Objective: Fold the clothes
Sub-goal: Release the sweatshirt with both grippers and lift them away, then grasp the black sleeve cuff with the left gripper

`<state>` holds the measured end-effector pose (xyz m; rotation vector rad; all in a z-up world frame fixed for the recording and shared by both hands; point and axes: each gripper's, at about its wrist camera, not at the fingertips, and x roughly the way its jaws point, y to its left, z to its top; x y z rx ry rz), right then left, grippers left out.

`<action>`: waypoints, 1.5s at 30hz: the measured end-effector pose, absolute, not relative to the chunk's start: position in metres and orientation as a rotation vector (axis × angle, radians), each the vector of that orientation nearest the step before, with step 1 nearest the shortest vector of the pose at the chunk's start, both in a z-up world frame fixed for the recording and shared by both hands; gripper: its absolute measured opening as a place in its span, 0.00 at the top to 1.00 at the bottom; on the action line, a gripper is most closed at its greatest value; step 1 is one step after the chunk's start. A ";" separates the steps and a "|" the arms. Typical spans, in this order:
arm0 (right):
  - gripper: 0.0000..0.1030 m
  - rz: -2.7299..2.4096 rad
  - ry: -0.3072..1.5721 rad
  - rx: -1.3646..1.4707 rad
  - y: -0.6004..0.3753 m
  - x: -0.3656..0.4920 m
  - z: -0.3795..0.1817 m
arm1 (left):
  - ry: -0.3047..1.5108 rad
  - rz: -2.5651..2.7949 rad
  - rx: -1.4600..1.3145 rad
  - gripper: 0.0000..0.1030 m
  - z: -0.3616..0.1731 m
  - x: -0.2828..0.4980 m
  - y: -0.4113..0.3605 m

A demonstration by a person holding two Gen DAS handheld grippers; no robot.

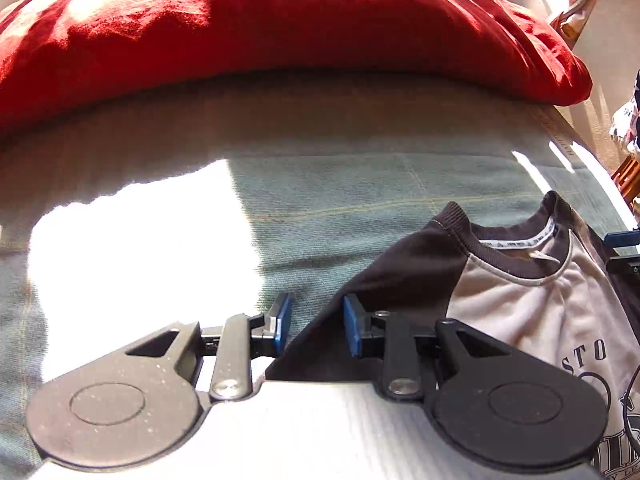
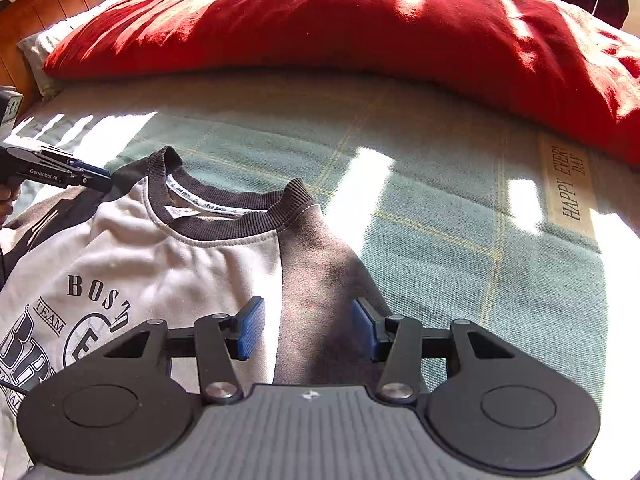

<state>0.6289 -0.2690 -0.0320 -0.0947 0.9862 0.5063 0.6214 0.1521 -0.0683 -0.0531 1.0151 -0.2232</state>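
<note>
Sweatshirt (image 2: 168, 264), grey-white in the body with dark sleeves and a dark ribbed collar (image 2: 224, 228), lies front-up and flat on a green checked bedspread (image 2: 460, 216). Its long axis runs from the collar, which points up the bed toward a big red pillow (image 2: 340, 28), down to a hem that is out of view near the person. Black lettering on the chest reads "BOS" and "TEAM" above a round emblem, and a white label shows inside the neck.

From the sweatshirt's collar outward: on one side the left gripper (image 1: 316, 324) sits low over the edge of a dark sleeve (image 1: 400, 272), its blue pads (image 1: 353, 330) spread apart, one over the sleeve fabric and the other (image 1: 282, 322) over the bedspread just beside it; nothing is pinched between them. In the right wrist view that same gripper reaches in at the shoulder by the collar, with a bit of a hand (image 2: 8, 200) behind it. On the other side the right gripper (image 2: 308, 328) hangs over the opposite dark sleeve (image 2: 320, 280), jaws wide open, the sleeve lying between the blue pads (image 2: 252, 328) without being gripped.

Beyond the collar, bright patches of sunlight fall across the bedspread. A tan strip (image 2: 568, 184) printed "HAPPY EVERY DAY" lies well apart from the sweatshirt, near the pillow. A wooden headboard (image 2: 48, 8) stands past the pillow's end.
</note>
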 end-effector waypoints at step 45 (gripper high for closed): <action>0.36 0.586 1.173 0.139 -0.209 0.444 -0.011 | 1.178 0.134 -0.372 0.53 -0.036 0.306 0.178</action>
